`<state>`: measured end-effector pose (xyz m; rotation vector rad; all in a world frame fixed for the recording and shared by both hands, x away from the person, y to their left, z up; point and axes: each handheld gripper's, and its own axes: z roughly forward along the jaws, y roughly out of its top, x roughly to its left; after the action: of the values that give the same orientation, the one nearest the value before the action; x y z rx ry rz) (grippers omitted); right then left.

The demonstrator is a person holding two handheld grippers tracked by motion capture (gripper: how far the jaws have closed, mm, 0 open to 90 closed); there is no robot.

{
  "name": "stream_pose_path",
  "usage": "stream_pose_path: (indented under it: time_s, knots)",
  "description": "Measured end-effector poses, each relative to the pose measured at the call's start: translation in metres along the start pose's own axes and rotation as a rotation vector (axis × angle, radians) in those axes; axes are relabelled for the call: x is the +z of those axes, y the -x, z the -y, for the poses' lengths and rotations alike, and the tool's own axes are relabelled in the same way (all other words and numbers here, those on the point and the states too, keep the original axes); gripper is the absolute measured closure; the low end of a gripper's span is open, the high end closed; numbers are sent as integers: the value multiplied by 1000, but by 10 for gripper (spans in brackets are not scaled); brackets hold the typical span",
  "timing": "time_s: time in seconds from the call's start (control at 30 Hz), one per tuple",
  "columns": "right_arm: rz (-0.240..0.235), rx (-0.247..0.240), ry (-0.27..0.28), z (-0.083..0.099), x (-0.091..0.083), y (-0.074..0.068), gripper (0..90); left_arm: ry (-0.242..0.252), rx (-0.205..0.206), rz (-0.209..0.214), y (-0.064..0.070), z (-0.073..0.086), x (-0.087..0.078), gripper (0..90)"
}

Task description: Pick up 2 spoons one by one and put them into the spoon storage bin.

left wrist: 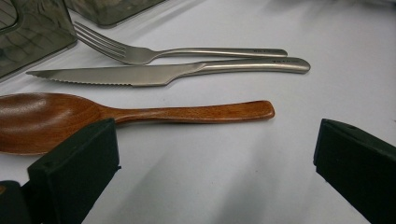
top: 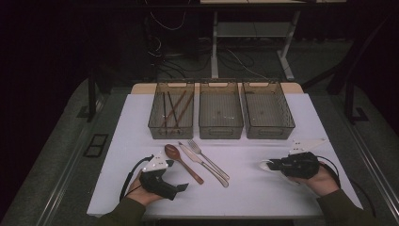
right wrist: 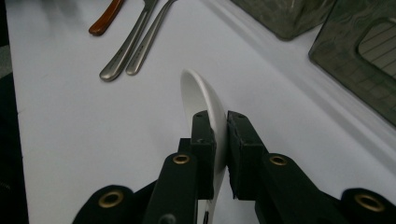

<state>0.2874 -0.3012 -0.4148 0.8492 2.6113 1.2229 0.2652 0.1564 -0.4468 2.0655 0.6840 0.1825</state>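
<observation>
Gripping a white spoon (right wrist: pixel 205 100) between closed jaws, the right gripper (top: pixel 272 165) sat low over the right side of the white table (top: pixel 254 188), in front of the right-hand bin (top: pixel 267 111). In the right gripper view the spoon stood on edge, its pale bowl rising out of the pinch and pointing away along the table. The left gripper (left wrist: pixel 212 154) rested at the front left of the table with its jaws spread wide and nothing between them. Just beyond those jaws lay a wooden spoon (left wrist: pixel 140 114), flat on the surface, its bowl close to one jaw and its handle running across the gap. Next to the wooden spoon, farther from the gripper, lay a steel knife (left wrist: pixel 173 72) with a serrated edge, and beside that a steel fork (left wrist: pixel 187 52); the knife and fork handles lay almost touching. Three smoky, see-through bins stood in a row at the back of the table: the left bin (top: pixel 172 109) held several chopsticks (top: pixel 173 109), and the middle bin (top: pixel 220 110) stood between the other two. The two grippers were well apart, with the cutlery lying between them.
</observation>
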Motion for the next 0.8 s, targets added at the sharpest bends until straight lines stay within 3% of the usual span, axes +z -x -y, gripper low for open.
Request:
stream_pose_path:
  time_s: [0.37, 0.8]
  knots:
    - [29, 26, 45, -20, 4, 7, 816, 1, 3, 5, 0, 0, 0, 0]
    - [28, 26, 91, -46, 16, 17, 816, -5, 12, 9, 1, -1, 1, 0]
